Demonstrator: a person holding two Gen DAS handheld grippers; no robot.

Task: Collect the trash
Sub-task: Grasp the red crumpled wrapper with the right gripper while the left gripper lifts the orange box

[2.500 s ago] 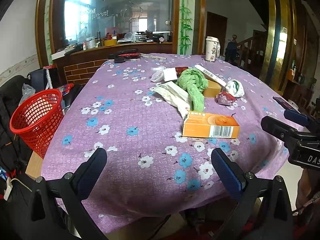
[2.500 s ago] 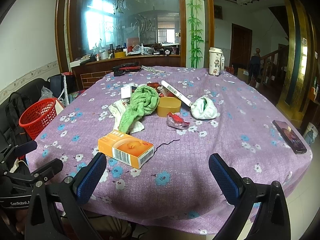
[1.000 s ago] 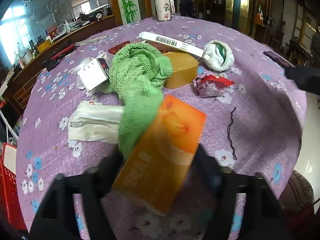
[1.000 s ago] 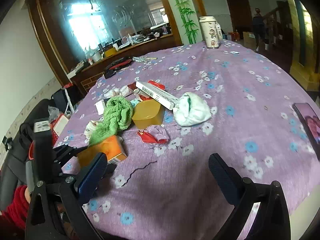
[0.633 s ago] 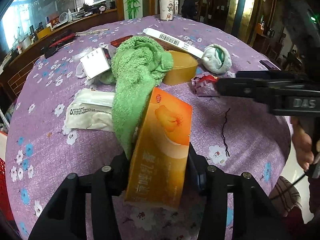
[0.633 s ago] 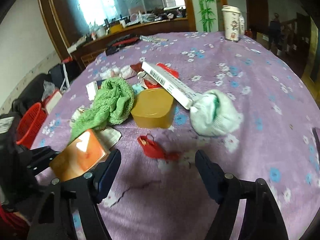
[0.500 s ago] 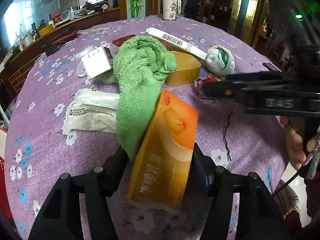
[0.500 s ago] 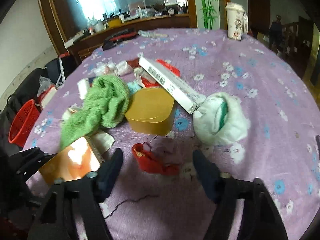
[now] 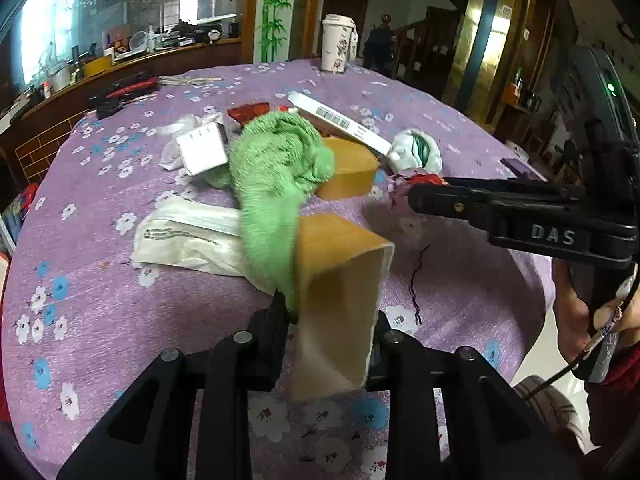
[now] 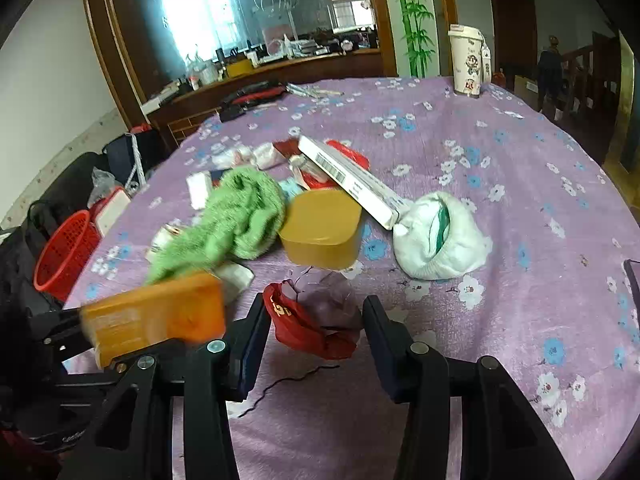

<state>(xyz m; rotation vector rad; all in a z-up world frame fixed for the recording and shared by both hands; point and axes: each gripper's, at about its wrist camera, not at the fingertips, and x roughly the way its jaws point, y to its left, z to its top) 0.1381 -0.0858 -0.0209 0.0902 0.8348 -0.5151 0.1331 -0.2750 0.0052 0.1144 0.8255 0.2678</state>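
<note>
Left wrist view: my left gripper (image 9: 328, 320) pinches the orange box (image 9: 340, 296), lifted above the table (image 9: 100, 280). My right gripper (image 10: 316, 336), spread, straddles a red wrapper (image 10: 304, 328). Nothing seems binned; the red basket (image 10: 64, 256) waits beside the table.

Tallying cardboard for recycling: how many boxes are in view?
3, more may hide under the pile: the orange box in the left claw, a small white box beside the green towel, a long barcoded box atop the yellow container.

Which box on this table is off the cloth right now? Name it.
The orange box, clamped in the left gripper and lifted. The long white barcode box and the small white box lie in the pile.
</note>
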